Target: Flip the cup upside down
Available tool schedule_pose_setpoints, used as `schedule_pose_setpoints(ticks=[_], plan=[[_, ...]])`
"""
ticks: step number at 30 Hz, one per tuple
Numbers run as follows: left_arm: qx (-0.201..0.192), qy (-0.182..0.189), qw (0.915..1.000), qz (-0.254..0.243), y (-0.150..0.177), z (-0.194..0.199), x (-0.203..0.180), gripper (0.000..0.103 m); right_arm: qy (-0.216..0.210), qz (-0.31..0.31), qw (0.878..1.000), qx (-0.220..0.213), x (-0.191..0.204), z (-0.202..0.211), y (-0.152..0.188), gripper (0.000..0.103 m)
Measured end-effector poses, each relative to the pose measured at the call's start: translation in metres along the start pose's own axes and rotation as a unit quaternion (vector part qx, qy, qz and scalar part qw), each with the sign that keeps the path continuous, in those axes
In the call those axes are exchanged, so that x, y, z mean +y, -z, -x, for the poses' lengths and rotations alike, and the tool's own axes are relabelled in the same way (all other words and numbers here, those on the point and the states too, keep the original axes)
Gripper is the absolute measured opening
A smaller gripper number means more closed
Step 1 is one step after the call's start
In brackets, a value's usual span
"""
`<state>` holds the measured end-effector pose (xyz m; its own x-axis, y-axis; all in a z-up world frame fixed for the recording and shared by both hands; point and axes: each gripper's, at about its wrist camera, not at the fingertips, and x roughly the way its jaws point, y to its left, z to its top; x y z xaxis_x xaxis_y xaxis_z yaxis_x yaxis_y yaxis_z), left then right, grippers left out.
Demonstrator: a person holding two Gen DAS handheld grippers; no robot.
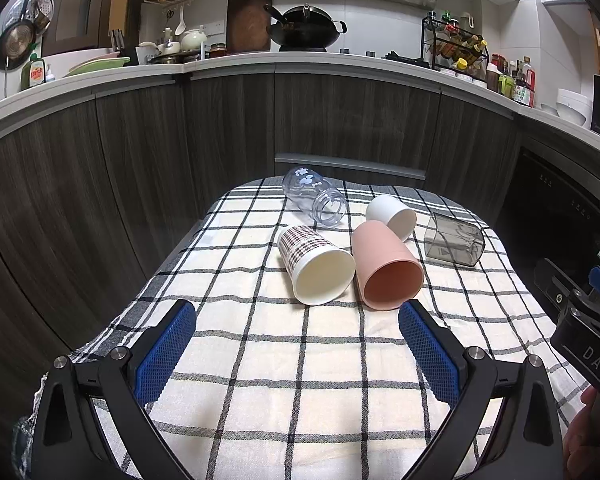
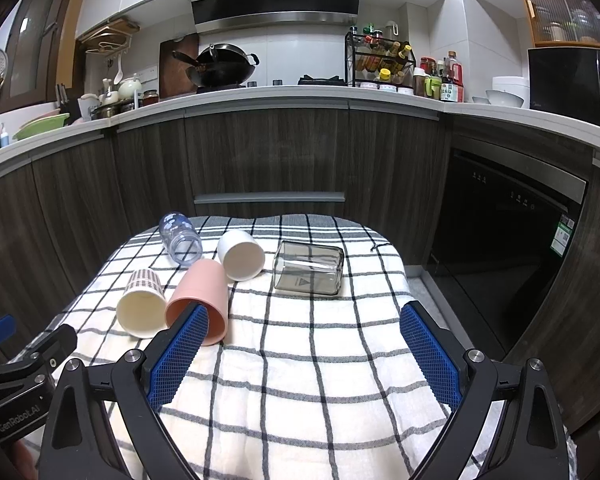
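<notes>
Five cups were all lying on their sides on the checked cloth (image 1: 300, 380): pink cup (image 1: 384, 264) touching the plaid paper cup (image 1: 314, 264), with the white cup (image 1: 392, 212), clear cup (image 1: 314, 196) and smoky square cup (image 1: 454, 246) behind. Left gripper (image 1: 298, 354) and right gripper (image 2: 302, 356) both hung spread wide, nothing held.

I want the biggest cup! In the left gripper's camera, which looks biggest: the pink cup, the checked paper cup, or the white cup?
1. pink cup
2. checked paper cup, nearly alike in size, so that order is unsure
3. white cup, though it lies farther from the camera, which makes it look smaller
</notes>
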<state>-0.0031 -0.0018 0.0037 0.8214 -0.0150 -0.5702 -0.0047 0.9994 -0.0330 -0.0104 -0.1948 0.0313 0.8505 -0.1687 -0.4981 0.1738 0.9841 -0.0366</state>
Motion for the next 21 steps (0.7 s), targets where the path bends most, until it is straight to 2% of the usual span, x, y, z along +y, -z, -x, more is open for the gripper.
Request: schedule_pose_setpoints(ticks=[21], plan=[[0.003,0.001,1.0,0.001,0.0007,-0.0004,-0.0004,0.103,0.0,-0.001,1.0,0.001,-0.0002,0.0,0.0004,0.097]])
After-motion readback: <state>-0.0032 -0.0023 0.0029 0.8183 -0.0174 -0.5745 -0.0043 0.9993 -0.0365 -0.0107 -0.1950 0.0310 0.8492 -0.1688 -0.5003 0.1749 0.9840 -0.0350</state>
